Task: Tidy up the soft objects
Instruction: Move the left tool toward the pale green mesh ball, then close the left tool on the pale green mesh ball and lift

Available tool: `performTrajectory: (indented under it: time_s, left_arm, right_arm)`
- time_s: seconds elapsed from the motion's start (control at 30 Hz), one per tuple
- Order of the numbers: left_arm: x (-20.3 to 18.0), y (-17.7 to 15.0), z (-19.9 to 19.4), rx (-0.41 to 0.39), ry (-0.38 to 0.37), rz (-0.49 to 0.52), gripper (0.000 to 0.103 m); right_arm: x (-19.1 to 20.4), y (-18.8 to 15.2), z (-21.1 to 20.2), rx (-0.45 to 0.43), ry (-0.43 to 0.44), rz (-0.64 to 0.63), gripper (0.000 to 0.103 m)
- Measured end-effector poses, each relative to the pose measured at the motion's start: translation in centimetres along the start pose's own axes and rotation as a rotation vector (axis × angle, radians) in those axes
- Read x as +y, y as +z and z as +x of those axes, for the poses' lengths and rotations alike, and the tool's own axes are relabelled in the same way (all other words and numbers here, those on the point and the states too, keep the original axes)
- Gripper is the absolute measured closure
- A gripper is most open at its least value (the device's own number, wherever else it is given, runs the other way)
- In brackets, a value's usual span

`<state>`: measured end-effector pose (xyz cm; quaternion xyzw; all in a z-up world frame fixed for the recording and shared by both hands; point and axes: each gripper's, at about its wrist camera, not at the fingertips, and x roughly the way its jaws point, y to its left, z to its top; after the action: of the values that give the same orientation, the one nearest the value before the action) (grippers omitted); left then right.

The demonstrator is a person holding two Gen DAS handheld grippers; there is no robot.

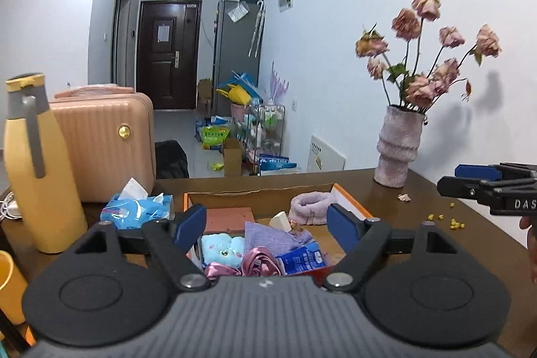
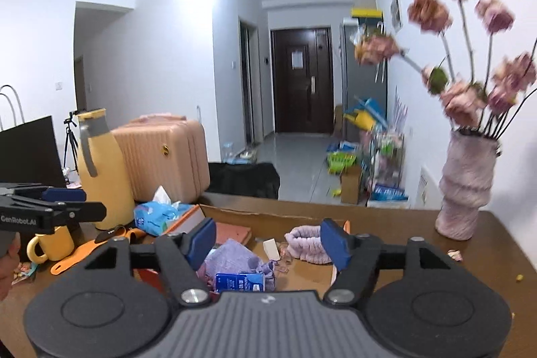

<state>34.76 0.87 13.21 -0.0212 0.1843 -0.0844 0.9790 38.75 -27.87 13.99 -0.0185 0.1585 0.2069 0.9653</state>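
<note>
I hold my left tongs (image 1: 266, 225) and my right tongs (image 2: 267, 244) side by side above the cardboard box (image 1: 349, 195) on the brown table (image 1: 436, 223), and both stand wide apart with nothing between their blue pads. The soft things already lie inside the box: the lilac headband (image 1: 310, 207) near the far wall, the purple cloth (image 1: 272, 237) in the middle, the light blue plush (image 1: 223, 249) beside it, and the pink satin scrunchie (image 1: 258, 262) at the near edge, touching a blue tissue packet (image 1: 303, 257). As I judge it, the step in hand is choosing what else wants tidying, and the blue tissue pack (image 1: 139, 210) just outside the box on the left looks the likely candidate. To do it well I would come down on 1 item at a time, pinch it across its narrow side, and stay well away from the vase (image 1: 399, 145) and the yellow bottle (image 1: 37, 163).
</note>
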Motion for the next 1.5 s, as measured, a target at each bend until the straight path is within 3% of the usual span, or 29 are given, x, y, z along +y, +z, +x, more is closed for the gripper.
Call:
performTrajectory:
  time_s: [0.2, 0.3, 0.43, 0.57, 0.77, 1.0, 1.23, 1.5]
  left_arm:
    - [-1.1, -1.3, -4.2, -0.051, 0.002, -0.002, 0.018]
    - [-1.1, -4.5, -5.8, -0.043, 0.004, -0.043, 0.016]
    - [-1.1, -9.5, -8.2, 0.011, 0.017, -0.113, 0.016]
    - [-1.8, -13.6, -10.7, 0.022, 0.105, -0.091, 0.017]
    - [-1.4, -15.3, -11.6, 0.072, 0.083, -0.123, 0.029]
    - [-1.1, -15.1, -8.3, 0.115, 0.050, -0.151, 0.029]
    - [-0.6, -14.5, -2.6, 0.160, -0.014, -0.190, 0.035]
    - [1.7, -15.1, 4.6, 0.259, -0.099, -0.316, 0.056]
  right_arm:
    - [1.7, -0.9, -4.1, -0.058, -0.011, -0.037, 0.028]
    - [2.4, -3.2, -6.4, -0.097, -0.003, -0.026, 0.027]
    - [4.0, -8.0, -8.6, -0.077, -0.004, -0.028, 0.027]
    - [5.5, -12.9, -10.6, -0.040, 0.023, -0.020, 0.027]
    - [5.7, -16.5, -10.6, 0.066, 0.088, 0.105, 0.028]
    - [5.3, -16.3, -8.3, 0.085, 0.080, 0.134, 0.036]
    - [5.1, -15.1, -1.8, 0.145, 0.107, 0.159, 0.046]
    - [5.6, -13.7, 6.6, 0.191, 0.168, 0.203, 0.055]
